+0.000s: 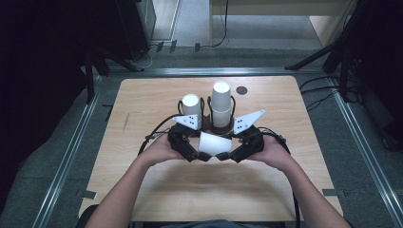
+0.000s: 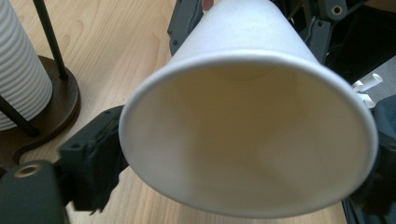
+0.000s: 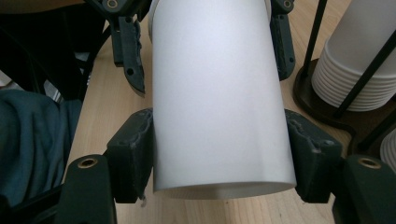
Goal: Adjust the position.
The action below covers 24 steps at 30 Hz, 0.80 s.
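Both hand-held grippers meet at the middle of the pale wooden table (image 1: 142,199) in the high view: the left hand-held gripper (image 1: 203,156) and the right hand-held gripper (image 1: 223,156) point toward each other, and a white paper cup (image 1: 215,143) lies on its side between them, held at either end. Behind it stand two stacks of white cups in a dark wire rack (image 1: 207,110), a shorter stack (image 1: 191,109) on the left and a taller stack (image 1: 221,103) on the right (both mouth-down, flat bottoms up). A small dark round disc (image 1: 242,90) sits on the table just beyond.

From the left gripper view, the cup's wide rolled rim faces the camera and its smooth, cream interior (image 2: 252,140) shows; the black jaws sit against the rim's two sides, closed onto the cup. A ribbed stack of cup rims (image 2: 18,74) and the rack's round brown base (image 2: 60,112) stand at the left.

From the right gripper view, the cup's matte, tapering outer wall (image 3: 217,93) runs away from the camera, and the rubbery black jaws press its narrow end from both sides, gripping it. The left gripper's jaws flank the far end.
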Each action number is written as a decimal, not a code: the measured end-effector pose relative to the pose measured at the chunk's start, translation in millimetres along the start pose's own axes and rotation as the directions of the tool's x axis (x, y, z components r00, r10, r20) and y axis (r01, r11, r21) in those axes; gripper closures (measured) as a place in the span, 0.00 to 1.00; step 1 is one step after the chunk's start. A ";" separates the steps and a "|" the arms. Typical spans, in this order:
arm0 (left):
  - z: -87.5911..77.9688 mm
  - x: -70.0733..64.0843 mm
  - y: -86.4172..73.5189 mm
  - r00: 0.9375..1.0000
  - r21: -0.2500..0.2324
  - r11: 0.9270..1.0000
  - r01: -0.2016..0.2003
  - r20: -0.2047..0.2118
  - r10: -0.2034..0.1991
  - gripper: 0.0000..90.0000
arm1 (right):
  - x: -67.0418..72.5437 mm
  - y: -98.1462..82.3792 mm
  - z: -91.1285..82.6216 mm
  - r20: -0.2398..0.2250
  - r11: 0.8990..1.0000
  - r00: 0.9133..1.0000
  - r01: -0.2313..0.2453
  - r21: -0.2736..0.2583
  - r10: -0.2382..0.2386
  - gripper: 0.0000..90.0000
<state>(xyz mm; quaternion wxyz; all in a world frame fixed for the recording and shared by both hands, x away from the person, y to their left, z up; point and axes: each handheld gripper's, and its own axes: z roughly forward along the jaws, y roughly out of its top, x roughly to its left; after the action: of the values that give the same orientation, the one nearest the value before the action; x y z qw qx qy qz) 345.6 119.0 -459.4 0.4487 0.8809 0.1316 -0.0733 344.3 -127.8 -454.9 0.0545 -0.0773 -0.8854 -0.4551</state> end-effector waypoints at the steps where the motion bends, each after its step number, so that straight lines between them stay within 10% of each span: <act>1: -0.3 -0.2 0.0 1.000 -0.004 1.000 -0.004 0.002 0.004 0.19 | 0.4 0.1 0.5 -0.003 1.000 1.000 0.000 0.002 0.000 0.37; 14: -0.5 2.0 2.8 0.998 0.066 0.998 0.012 0.055 -0.015 0.29 | 0.3 -3.3 5.2 -0.022 0.999 1.000 -0.021 0.042 0.022 0.37; 24: -14.0 3.3 9.0 1.000 0.117 0.993 0.028 -0.004 -0.027 0.29 | -1.7 -3.8 4.6 0.053 0.998 0.998 -0.038 0.050 0.035 0.27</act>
<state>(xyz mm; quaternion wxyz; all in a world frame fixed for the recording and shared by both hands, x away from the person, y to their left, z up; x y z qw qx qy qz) 351.6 125.8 -445.1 0.3951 0.9038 0.1397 -0.0860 345.2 -126.4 -460.9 0.0414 -0.1039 -0.8963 -0.4292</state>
